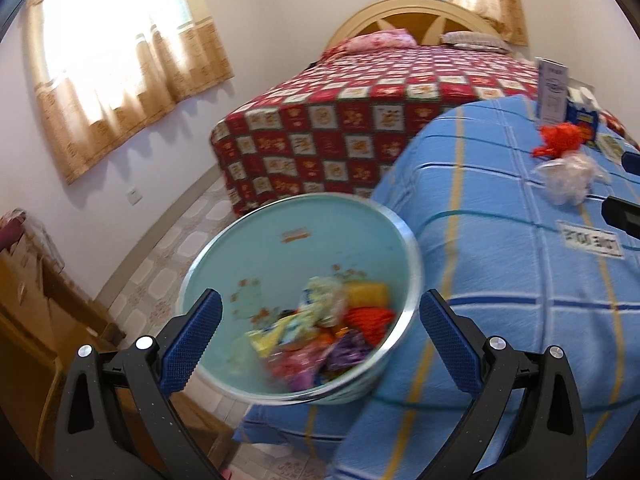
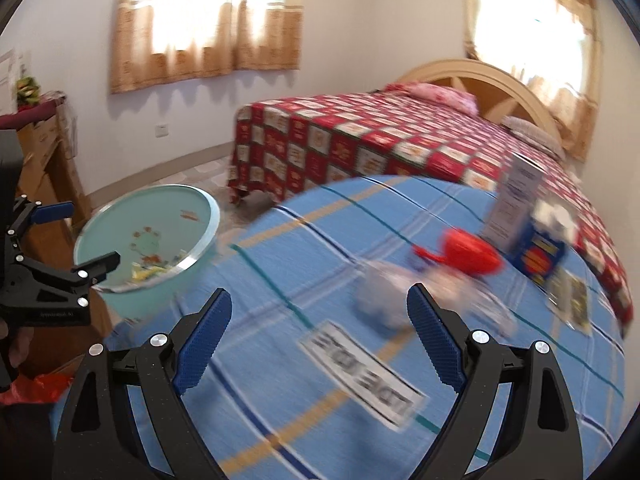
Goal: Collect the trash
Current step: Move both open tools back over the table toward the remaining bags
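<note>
A light blue bowl [image 1: 280, 248] holding several colourful wrappers sits at the near corner of the table under a blue checked cloth [image 1: 500, 280]. My left gripper [image 1: 320, 294] is open just short of the bowl, its pads off the rim. In the right wrist view it [image 2: 94, 232] stands at the bowl's [image 2: 160, 224] left side. My right gripper [image 2: 319, 290] is open and empty above the cloth. Ahead of its right finger lies a crumpled clear plastic wrapper [image 2: 380, 300], with a red crumpled wrapper [image 2: 472, 256] just beyond. Both are blurred.
A tall white carton [image 2: 516, 204], a blue box [image 2: 540, 256] and a flat packet [image 2: 568, 300] stand at the table's far right. A bed with a red patterned cover [image 2: 400, 140] lies behind. A wooden cabinet [image 2: 48, 168] stands at the left wall.
</note>
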Motion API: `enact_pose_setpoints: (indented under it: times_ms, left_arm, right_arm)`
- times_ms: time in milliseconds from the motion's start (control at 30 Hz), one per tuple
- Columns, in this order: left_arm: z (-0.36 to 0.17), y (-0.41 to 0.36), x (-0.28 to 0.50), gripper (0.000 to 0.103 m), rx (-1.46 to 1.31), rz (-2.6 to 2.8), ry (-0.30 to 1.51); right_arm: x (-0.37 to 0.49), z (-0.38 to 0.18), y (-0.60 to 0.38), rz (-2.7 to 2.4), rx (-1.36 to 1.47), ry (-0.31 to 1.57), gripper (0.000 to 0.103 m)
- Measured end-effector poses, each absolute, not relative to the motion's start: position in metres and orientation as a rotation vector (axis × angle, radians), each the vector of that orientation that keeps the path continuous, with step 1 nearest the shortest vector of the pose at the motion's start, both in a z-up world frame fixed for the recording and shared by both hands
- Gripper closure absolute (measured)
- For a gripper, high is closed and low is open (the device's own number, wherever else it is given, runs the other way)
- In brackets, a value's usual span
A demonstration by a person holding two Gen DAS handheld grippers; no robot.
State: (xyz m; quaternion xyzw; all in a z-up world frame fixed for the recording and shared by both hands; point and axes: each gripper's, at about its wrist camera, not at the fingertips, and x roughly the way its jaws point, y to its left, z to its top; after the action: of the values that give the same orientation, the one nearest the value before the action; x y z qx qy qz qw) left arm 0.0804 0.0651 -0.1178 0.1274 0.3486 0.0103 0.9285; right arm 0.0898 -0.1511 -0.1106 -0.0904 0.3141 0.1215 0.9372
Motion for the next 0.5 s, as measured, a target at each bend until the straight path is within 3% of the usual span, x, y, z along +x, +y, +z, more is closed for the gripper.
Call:
enact_pose_setpoints:
  times_ms: [500]
  left_arm:
    - [-0.108, -0.064, 0.109, 0.006, 0.292, -0.153, 0.699]
  right_arm:
    - [0.069, -0.119, -0.296, -0.051, -0.061, 0.660, 0.015]
